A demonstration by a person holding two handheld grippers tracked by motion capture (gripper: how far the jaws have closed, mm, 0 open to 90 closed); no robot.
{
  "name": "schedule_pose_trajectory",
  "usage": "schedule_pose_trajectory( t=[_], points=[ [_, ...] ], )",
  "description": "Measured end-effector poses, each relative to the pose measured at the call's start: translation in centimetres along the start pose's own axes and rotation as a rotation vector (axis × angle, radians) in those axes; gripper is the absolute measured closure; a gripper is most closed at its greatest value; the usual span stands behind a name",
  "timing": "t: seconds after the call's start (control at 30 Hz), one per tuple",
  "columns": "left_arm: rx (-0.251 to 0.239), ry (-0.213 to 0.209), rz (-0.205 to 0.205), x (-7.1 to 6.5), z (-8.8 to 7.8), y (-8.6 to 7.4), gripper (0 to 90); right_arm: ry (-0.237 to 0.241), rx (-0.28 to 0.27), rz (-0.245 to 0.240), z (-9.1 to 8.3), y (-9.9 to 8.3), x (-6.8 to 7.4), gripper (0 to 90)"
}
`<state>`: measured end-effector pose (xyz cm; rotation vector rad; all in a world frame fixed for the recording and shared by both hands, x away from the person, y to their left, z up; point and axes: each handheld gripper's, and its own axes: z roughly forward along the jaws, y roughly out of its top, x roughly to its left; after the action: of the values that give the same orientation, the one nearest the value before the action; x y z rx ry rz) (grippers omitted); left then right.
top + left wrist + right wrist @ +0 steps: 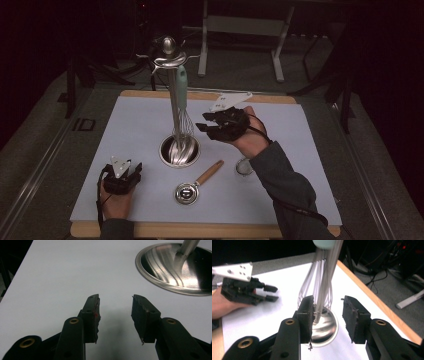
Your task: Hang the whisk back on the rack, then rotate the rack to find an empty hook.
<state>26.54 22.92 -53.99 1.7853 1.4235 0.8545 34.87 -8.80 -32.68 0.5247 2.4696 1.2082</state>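
Observation:
A steel utensil stand (170, 55) rises from a round base (165, 152) in the middle of the white mat. A whisk (181, 90) with a mint-green handle hangs on it, its wires just above the base. My right gripper (201, 122) hovers to the right of the whisk wires (317, 287), pointing at them, jaws open and nothing pressed between them (328, 310). My left gripper (124, 172) rests low at the front left of the mat. It is open over bare mat (115, 305), with the stand's base (175, 270) ahead on its right.
A small steel scoop with a wooden handle (186, 193) lies in front of the stand. A small metal ring piece (243, 166) lies beside my right wrist. The mat (140, 115) sits on a wooden board (200, 230); a dark floor and a table frame lie behind.

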Motion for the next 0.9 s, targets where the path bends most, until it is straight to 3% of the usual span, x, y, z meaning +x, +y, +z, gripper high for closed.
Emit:
schedule_pose_trajectory(
  t=[0.3,0.6,0.77,0.9],
  points=[
    [0.001,0.001,-0.006,0.0,0.0,0.0,57.0,-0.003,0.097,0.031,0.6,-2.4,-1.0,60.3],
    [-0.015,-0.005,-0.04,0.4,-0.1,-0.1,57.7,-0.001,0.135,0.076,0.5,-5.1,-1.7,59.1],
    [-0.046,0.0,-0.048,0.4,-0.4,0.0,60.7,-0.005,0.154,0.11,0.1,-6.7,-1.9,57.9],
    [-0.103,-0.01,-0.057,0.2,-1.4,0.7,65.4,-0.016,0.162,0.135,-0.3,-7.7,-1.9,57.2]
  ],
)
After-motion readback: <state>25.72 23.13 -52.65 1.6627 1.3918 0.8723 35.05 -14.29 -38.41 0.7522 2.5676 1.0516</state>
